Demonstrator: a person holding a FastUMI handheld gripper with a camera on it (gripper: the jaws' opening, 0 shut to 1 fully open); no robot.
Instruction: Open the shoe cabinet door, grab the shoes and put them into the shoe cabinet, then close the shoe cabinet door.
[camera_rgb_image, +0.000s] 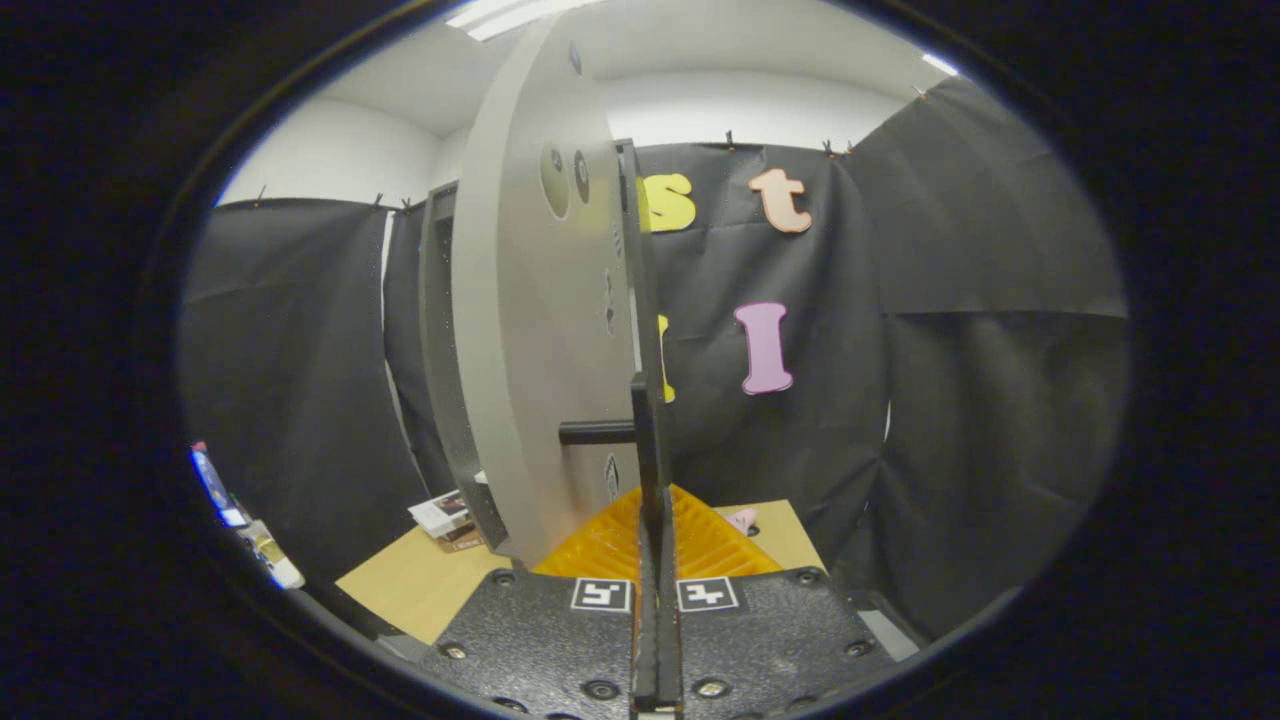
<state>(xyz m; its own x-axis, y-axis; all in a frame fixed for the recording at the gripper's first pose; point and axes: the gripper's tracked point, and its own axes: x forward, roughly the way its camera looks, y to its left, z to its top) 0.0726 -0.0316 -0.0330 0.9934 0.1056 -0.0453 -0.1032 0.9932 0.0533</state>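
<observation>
Gripper (655, 530) clenched on edge of door (540, 330), both fingers (610, 540) pressed to its thin rim. Door swung open, edge-on, above table (420, 585). Handle (597, 432) just left of fingers.

Low in my view a tan desk (420, 585) runs left to right. A small stack of booklets (445, 518) sits on it at lower left. A small pink object (742, 518) lies right of centre. Ceiling lights (500, 15) glow at top.

Grey shoe cabinet door (530, 330) — open, edge-on, its edge between the jaws.
</observation>
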